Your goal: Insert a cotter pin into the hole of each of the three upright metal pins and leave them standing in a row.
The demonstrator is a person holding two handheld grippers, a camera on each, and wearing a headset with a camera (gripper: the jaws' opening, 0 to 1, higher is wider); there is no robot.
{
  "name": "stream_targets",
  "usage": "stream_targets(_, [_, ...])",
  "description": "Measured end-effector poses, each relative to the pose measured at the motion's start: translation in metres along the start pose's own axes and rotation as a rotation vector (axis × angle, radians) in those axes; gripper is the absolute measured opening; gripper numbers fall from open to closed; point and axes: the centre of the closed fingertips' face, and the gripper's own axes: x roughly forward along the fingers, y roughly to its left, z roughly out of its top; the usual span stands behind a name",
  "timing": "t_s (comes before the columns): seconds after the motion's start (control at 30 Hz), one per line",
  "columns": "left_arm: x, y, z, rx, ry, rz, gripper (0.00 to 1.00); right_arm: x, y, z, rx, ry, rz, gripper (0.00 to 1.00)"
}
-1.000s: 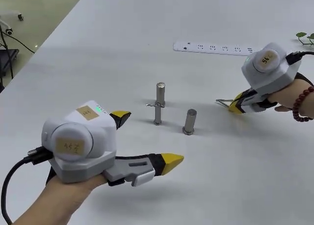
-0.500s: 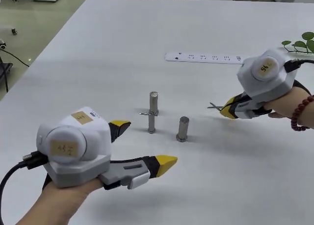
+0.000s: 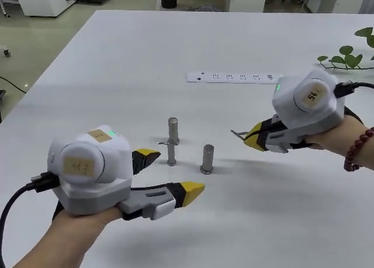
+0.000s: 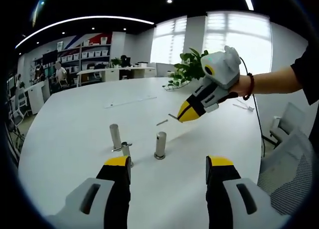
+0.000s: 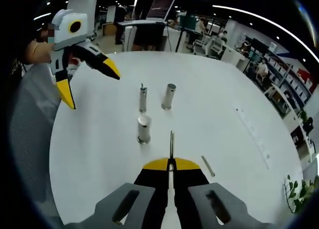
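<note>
Metal cotter pin (image 5: 171, 139) clamped btwn right gripper (image 5: 171, 162) fingers (image 5: 157, 164), tip protruding.

L tool (image 3: 175, 172) & R tool (image 3: 250, 138): yellow tips, black jaws, grey-white bodies. Metal pins (image 3: 208, 158) & cotter pin (image 3: 238, 133) in R tool: silver. Surface (image 3: 117, 63) white. Bracelet (image 3: 352, 154) behind R tool: dark red beads.
</note>
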Motion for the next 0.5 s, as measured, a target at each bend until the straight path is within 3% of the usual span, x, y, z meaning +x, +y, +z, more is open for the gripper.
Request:
stream_targets(0.3, [0.003, -0.005, 0.007, -0.028, 0.005, -0.023, 0.48, -0.008, 0.030, 0.020, -0.078, -0.046, 0.036, 0.00])
stream_targets(0.37, [0.004, -0.007, 0.007, -0.030, 0.007, -0.029, 0.45, -0.007, 0.030, 0.021, -0.090, -0.048, 0.042, 0.00])
stream_targets(0.5, [0.005, -0.013, 0.005, -0.073, 0.028, -0.052, 0.38, -0.008, 0.043, 0.032, -0.158, -0.065, 0.053, 0.00])
